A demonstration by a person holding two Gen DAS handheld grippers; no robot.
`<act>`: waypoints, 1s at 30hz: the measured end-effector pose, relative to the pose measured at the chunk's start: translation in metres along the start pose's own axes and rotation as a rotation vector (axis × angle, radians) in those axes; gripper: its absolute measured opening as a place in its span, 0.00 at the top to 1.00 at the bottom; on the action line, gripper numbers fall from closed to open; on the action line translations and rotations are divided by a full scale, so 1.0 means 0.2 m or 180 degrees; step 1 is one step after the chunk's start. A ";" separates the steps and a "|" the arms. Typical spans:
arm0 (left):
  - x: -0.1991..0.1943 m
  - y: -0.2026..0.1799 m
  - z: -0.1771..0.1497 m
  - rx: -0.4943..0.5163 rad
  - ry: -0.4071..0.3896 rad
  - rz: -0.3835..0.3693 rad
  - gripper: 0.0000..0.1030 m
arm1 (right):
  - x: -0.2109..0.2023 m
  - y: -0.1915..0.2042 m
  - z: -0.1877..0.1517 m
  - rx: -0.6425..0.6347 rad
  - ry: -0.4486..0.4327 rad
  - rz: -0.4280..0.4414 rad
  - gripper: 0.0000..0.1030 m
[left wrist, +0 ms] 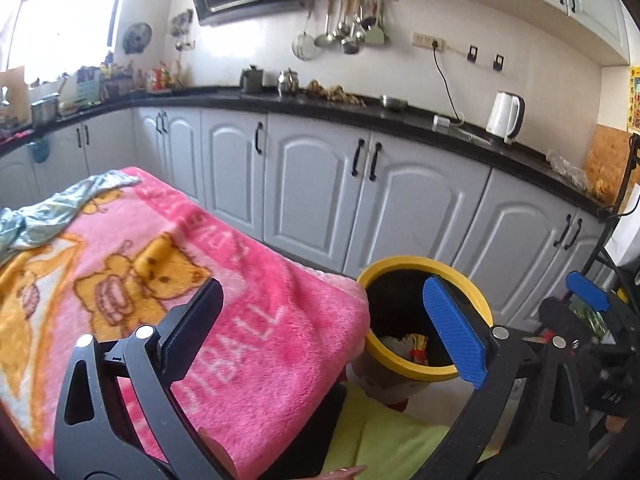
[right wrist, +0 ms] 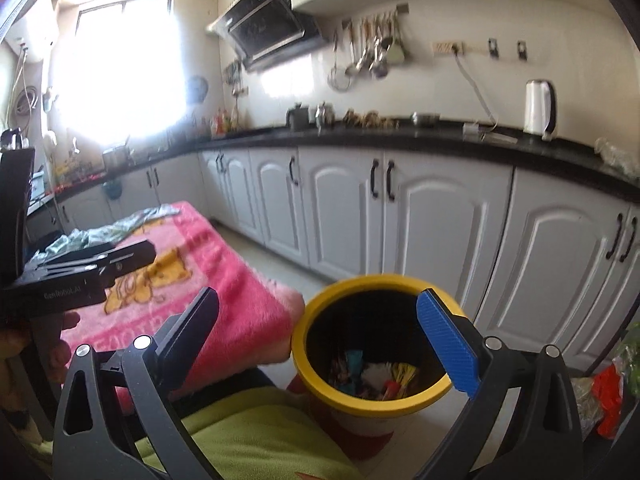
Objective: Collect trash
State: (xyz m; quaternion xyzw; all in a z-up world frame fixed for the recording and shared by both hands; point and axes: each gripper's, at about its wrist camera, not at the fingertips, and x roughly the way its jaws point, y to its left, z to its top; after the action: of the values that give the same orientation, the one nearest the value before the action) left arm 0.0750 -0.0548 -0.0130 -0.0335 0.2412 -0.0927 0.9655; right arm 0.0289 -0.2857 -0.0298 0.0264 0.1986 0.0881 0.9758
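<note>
The left tongs (left wrist: pixel 332 328) stand wide apart with nothing between the black finger and the blue-padded one. The right tongs (right wrist: pixel 326 336) gape just as wide, also holding nothing. Below both lies a lime-green cloth (right wrist: pixel 256 432). Under the left tongs' black finger spreads a fluffy pink blanket with yellow bear print (left wrist: pixel 168 280) covering the surface. Between the fingers of the right tongs, just beyond the blanket's edge, stands a round yellow-rimmed bin with a black inside (right wrist: pixel 316 380); colourful wrappers and white paper scraps (right wrist: pixel 376 376) lie at its bottom. Farther off run white cabinet doors (left wrist: pixel 320 184) under a black counter (left wrist: pixel 400 118), carrying a white electric kettle (left wrist: pixel 505 117).
</note>
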 end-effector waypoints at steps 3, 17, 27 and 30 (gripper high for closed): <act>-0.07 0.01 -0.01 0.0020 -0.0139 0.0040 0.11 | -0.07 0.01 0.00 0.0044 -0.0165 -0.0044 0.06; -0.30 0.02 -0.07 0.0077 -0.0563 0.0056 0.11 | -0.23 0.06 -0.09 -0.0069 -0.0444 -0.0338 0.06; -0.28 0.04 -0.08 -0.0001 -0.0506 0.0064 0.11 | -0.23 0.08 -0.09 -0.0109 -0.0448 -0.0316 0.06; -0.28 0.04 -0.08 0.0002 -0.0505 0.0060 0.11 | -0.23 0.09 -0.09 -0.0105 -0.0441 -0.0315 0.06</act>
State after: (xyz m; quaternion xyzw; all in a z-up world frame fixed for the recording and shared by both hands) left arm 0.0206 -0.0367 -0.0025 -0.0382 0.1642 -0.0808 0.9824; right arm -0.0220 -0.2762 -0.0271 0.0065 0.1302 0.0409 0.9906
